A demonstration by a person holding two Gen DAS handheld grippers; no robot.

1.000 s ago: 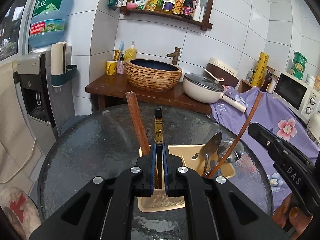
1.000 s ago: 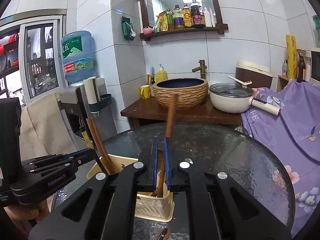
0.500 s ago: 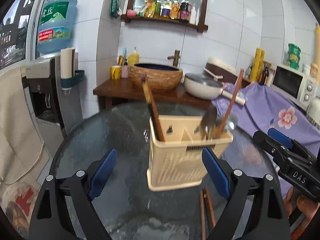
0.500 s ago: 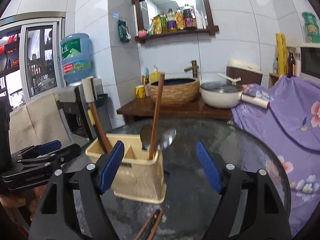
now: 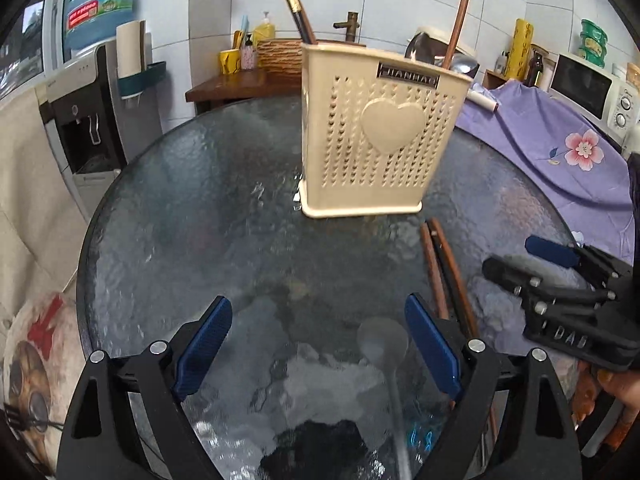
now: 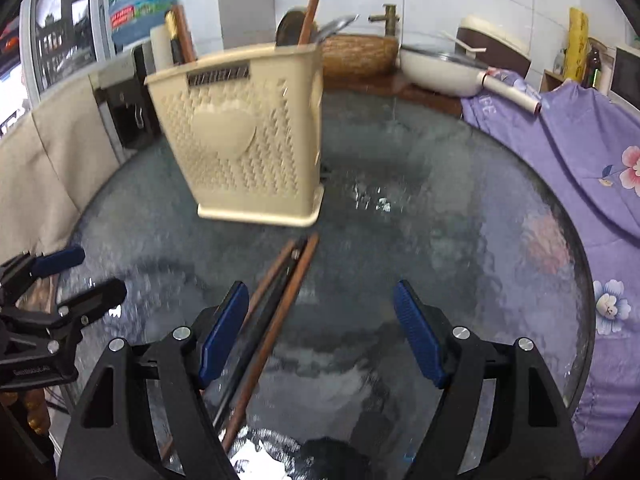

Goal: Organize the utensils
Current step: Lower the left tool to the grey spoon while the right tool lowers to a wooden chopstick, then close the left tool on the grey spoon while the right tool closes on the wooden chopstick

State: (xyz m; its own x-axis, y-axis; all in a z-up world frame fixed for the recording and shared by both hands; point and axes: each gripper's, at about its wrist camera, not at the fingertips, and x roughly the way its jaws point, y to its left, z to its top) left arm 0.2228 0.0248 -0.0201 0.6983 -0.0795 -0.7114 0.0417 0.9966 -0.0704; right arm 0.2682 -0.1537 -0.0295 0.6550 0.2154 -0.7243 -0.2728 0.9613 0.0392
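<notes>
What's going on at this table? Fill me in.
A person is sorting utensils into the beige perforated plastic holder on the round glass table. Both grippers, left and right, are open and empty. Brown wooden chopsticks and a metal spoon lie loose on the glass.

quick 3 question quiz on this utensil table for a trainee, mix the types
1. True or false: the spoon on the table lies between the left gripper fingers.
2. What lies beside the right gripper's left finger? A) chopsticks B) a fork C) a knife
3. Fill in: the holder front bears a raised ____ shape.

Key: 1 true; 2 A; 3 heart. Both grippers are open and hold nothing.
</notes>
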